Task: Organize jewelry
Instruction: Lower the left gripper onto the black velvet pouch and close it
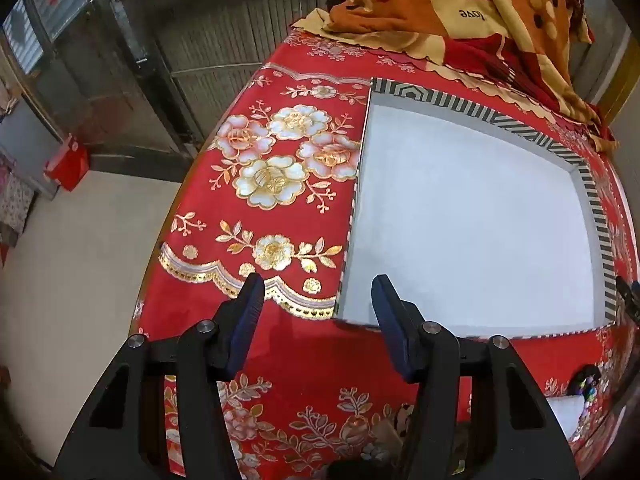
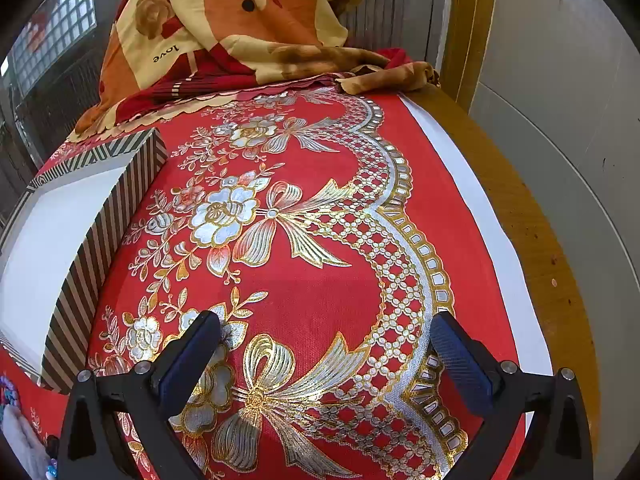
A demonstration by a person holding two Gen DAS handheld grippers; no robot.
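Note:
A shallow box with black-and-white striped walls (image 1: 598, 216) and a white lining lies open on the red embroidered tablecloth (image 1: 280, 216); nothing shows inside it. It also shows at the left of the right wrist view (image 2: 100, 240). My left gripper (image 1: 318, 300) is open and empty, just above the box's near left corner. My right gripper (image 2: 326, 332) is open and empty over the cloth, right of the box. Small colourful jewelry pieces (image 1: 586, 384) lie on a white pad near the table's front edge; they also show in the right wrist view (image 2: 8, 394).
A crumpled orange, cream and red blanket (image 1: 460, 8) is heaped at the far end of the table. The table's wooden edge (image 2: 532, 240) runs along the right, next to a grey wall. The floor (image 1: 80, 280) drops off left, with a red bag (image 1: 68, 164) there.

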